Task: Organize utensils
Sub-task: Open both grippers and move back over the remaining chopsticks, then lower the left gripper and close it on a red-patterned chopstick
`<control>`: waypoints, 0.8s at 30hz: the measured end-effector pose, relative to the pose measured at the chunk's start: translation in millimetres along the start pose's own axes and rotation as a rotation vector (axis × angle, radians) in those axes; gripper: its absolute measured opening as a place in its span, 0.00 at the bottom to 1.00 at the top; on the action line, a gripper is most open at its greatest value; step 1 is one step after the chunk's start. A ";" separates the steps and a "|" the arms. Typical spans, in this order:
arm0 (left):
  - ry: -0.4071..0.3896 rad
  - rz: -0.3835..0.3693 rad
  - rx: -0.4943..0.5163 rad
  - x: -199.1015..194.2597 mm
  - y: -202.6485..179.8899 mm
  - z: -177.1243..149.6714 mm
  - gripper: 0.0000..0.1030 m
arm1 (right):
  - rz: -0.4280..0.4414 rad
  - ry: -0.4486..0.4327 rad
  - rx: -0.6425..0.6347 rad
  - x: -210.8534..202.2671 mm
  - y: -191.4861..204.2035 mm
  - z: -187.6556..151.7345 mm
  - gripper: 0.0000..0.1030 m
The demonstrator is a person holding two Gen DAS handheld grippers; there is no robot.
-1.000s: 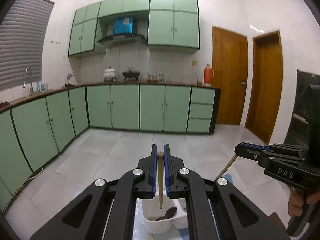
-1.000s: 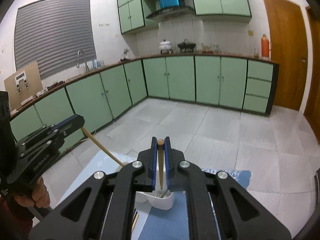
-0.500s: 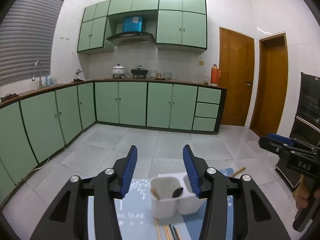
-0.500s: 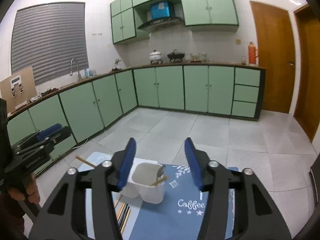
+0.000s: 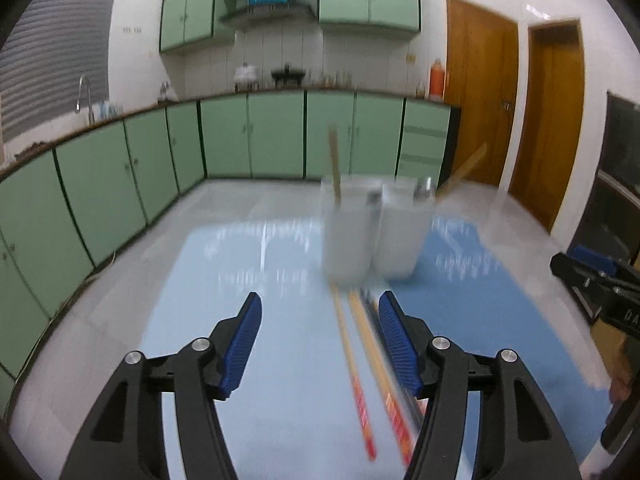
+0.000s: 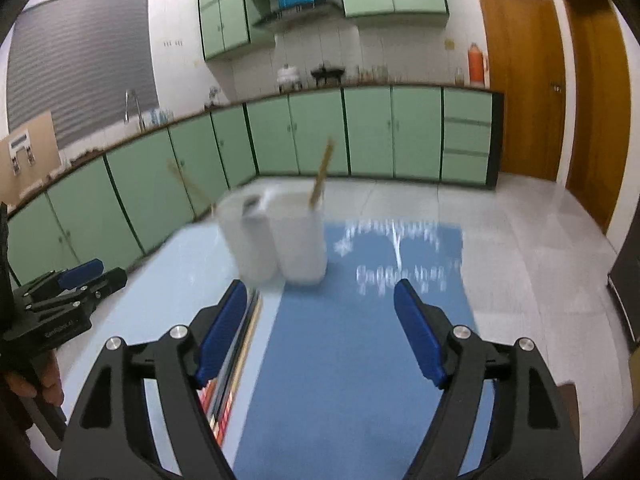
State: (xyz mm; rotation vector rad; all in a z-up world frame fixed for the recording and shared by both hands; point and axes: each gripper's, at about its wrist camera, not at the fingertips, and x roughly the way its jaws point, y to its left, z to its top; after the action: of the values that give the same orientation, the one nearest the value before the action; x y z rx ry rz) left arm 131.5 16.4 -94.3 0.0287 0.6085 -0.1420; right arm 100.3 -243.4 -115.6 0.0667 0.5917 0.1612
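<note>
both my tongs had just been opening, empty, and the chopsticks [image 5: 362,364] lay on the tabletop [image 5: 248,320] pointing away toward the holder [image 5: 372,228], nearest my left tongs [image 5: 318,344], beside the right tongs [image 6: 320,328].

Chopsticks [image 5: 352,360] lie before holder [image 5: 372,232] — on mat [image 5: 260,320].

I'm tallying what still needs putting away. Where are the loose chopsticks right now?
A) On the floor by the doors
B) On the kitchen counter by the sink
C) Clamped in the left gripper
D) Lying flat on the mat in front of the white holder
D: the chopsticks lie flat on the mat in front of the white holder, and the left gripper stands open with its pads off them.
</note>
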 end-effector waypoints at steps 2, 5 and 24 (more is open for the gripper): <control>0.051 0.002 -0.004 6.1 0.2 -18.6 0.58 | 0.003 0.030 0.020 2.6 3.1 -15.3 0.72; 0.096 0.001 -0.009 11.8 -2.1 -41.1 0.58 | 0.002 0.056 0.045 4.7 6.7 -32.3 0.72; 0.268 -0.061 -0.054 38.9 -24.9 -108.7 0.36 | 0.035 0.097 0.023 5.2 24.0 -62.1 0.66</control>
State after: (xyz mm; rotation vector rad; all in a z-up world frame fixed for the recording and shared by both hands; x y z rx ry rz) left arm 97.9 -5.7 -205.3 -0.0237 0.8806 -0.1823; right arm 66.6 -217.9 -167.3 0.0918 0.6894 0.1924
